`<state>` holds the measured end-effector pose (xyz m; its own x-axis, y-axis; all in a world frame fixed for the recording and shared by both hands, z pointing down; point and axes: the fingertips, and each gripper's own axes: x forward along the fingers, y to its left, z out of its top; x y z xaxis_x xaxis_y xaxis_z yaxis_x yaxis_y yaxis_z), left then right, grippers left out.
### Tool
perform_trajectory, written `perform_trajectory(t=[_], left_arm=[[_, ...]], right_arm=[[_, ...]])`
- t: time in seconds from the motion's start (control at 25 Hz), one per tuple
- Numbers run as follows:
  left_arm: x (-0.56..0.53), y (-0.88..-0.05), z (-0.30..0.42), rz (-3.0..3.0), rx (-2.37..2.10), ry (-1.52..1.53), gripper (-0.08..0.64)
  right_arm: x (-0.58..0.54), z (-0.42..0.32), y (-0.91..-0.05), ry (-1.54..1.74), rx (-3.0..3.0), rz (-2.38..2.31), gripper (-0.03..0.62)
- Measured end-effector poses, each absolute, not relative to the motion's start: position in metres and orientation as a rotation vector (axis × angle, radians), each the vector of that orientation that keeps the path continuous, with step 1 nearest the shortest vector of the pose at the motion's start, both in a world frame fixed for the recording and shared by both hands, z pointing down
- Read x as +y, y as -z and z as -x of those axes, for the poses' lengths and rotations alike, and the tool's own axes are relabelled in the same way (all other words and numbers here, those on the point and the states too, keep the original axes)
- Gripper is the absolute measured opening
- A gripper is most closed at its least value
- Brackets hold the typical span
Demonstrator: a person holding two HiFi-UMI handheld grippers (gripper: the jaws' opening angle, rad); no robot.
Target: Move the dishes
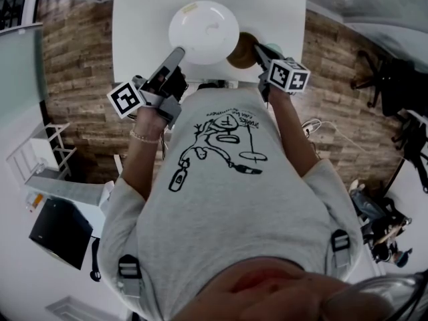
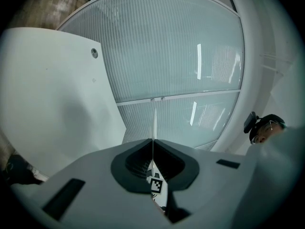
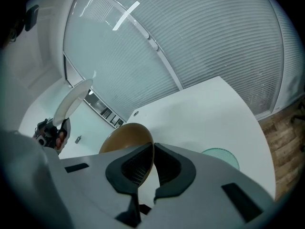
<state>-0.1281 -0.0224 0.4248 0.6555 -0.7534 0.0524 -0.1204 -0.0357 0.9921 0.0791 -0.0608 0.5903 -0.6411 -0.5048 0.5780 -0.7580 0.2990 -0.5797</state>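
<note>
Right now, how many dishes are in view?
3. White plate clamped in the left claw; brown bowl held by its rim in the right claw; what looks like a greenish glass dish lying on the white table, partly hidden behind that claw. More may be hidden.

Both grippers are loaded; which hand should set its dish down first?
Likely right: the right gripper, shut on the brown bowl, angles down at the white table; the left gripper, gripping the white plate, faces the glass wall.
</note>
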Motion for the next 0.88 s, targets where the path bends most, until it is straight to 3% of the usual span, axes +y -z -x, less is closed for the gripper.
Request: perform_trajectory(t=[0.88], left_arm=[[-0.020,-0.410,0.126,-1.572,-0.736,0.600,0.009]], right_arm=[[-0.053,-0.067,-0.652,-1.312,-2.172,-1.278,0.043]])
